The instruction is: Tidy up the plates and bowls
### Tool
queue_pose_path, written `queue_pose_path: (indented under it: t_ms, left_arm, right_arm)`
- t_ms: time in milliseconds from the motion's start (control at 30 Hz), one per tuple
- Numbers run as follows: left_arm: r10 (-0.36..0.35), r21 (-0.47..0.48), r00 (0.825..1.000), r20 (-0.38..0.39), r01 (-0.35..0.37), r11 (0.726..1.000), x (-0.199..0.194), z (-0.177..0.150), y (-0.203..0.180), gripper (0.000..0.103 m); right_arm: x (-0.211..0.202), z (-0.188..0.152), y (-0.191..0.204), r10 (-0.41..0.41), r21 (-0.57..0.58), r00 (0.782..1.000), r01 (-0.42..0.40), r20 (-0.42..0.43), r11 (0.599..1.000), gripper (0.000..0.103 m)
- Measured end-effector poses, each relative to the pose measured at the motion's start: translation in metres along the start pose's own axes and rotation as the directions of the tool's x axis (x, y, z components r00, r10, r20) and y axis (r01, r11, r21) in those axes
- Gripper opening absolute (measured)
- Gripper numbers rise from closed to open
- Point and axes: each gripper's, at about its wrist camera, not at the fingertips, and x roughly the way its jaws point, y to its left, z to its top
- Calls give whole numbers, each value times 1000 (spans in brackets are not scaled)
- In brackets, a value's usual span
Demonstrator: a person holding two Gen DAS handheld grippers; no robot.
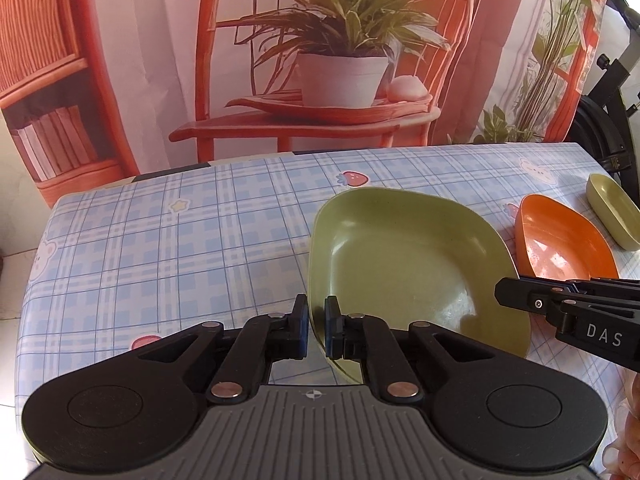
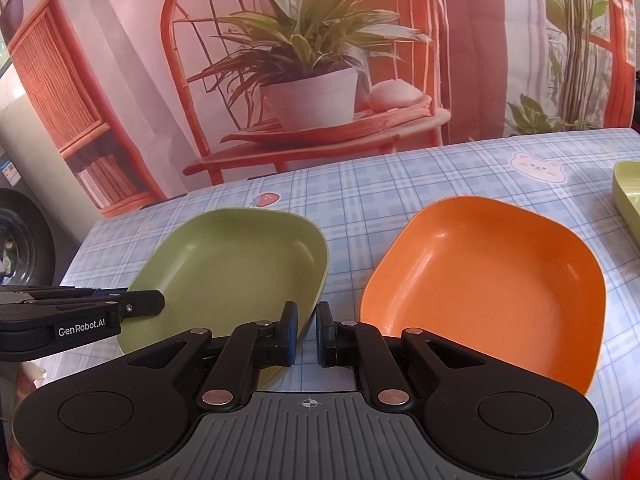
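Note:
A green square plate (image 1: 400,264) lies on the blue checked tablecloth. My left gripper (image 1: 316,328) is shut on the plate's left rim, which runs between the blue pads. In the right wrist view the same green plate (image 2: 232,268) fills the left half, and my right gripper (image 2: 307,336) is shut on its right rim. Each gripper shows side-on in the other's view: the right gripper (image 1: 500,294) at the plate's right edge, the left gripper (image 2: 158,304) at its left edge. An orange square plate (image 2: 488,272) sits just right of the green one, apart from it.
A small pale green dish (image 1: 612,212) stands at the table's far right, beyond the orange plate (image 1: 560,248). A printed backdrop of a chair and potted plant hangs behind the table's far edge (image 1: 360,150). A black stand (image 1: 612,80) rises at the right.

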Motion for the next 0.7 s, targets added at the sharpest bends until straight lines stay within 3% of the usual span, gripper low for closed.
queue_pose_path:
  t_ms: [400, 700]
  left_arm:
    - [-6, 87, 1000, 26, 4, 996, -44, 2, -35, 9]
    - [-20, 159, 1000, 21, 17, 987, -43, 12, -77, 10]
  right_arm:
    - [-62, -21, -11, 22, 67, 995, -29, 96, 997, 9]
    - [-95, -23, -49, 3, 153, 985, -30, 171, 988, 9]
